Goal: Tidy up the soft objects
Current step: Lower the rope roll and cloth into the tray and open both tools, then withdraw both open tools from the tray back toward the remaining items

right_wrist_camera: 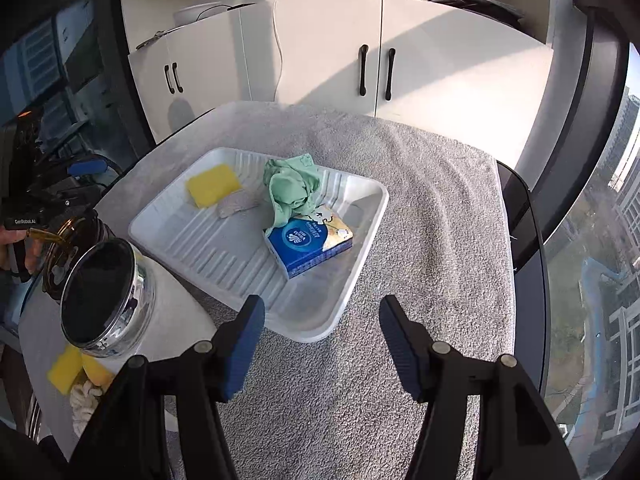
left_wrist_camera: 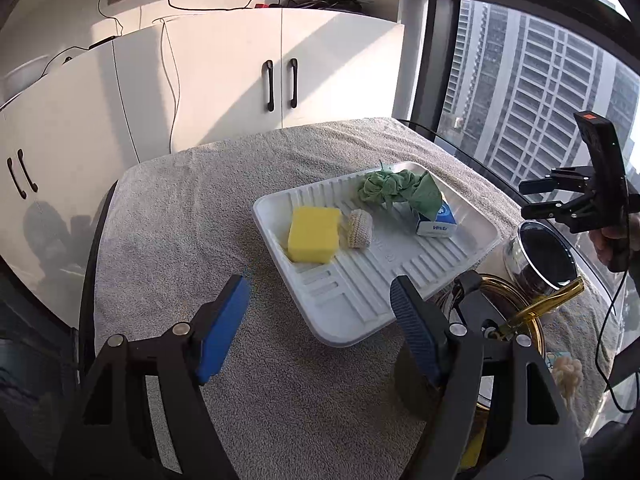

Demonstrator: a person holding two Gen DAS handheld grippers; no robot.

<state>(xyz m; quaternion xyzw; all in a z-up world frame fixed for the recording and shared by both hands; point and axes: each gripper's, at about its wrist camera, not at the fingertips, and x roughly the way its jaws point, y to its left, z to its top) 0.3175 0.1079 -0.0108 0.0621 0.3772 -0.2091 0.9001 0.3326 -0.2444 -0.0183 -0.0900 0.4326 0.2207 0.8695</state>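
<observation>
1. Blue-padded left tool (left_wrist_camera: 320,300) and right tool (right_wrist_camera: 322,320) both hang released above the towel-covered bench (right_wrist_camera: 420,208), nothing between the pads.
2. Beyond them, the white tray (right_wrist_camera: 320,320) holds a yellow sponge (left_wrist_camera: 314,234), a knit pad (left_wrist_camera: 359,229), a green cloth (right_wrist_camera: 290,190) and a tissue pack (right_wrist_camera: 310,246).
3. Judgement: between placements; tray well stocked.
4. More soft items, sponges (right_wrist_camera: 78,368) and rope (right_wrist_camera: 86,400), lie off-tray by the jar (right_wrist_camera: 106,300); next move calls for reaching one and gripping gently.
</observation>
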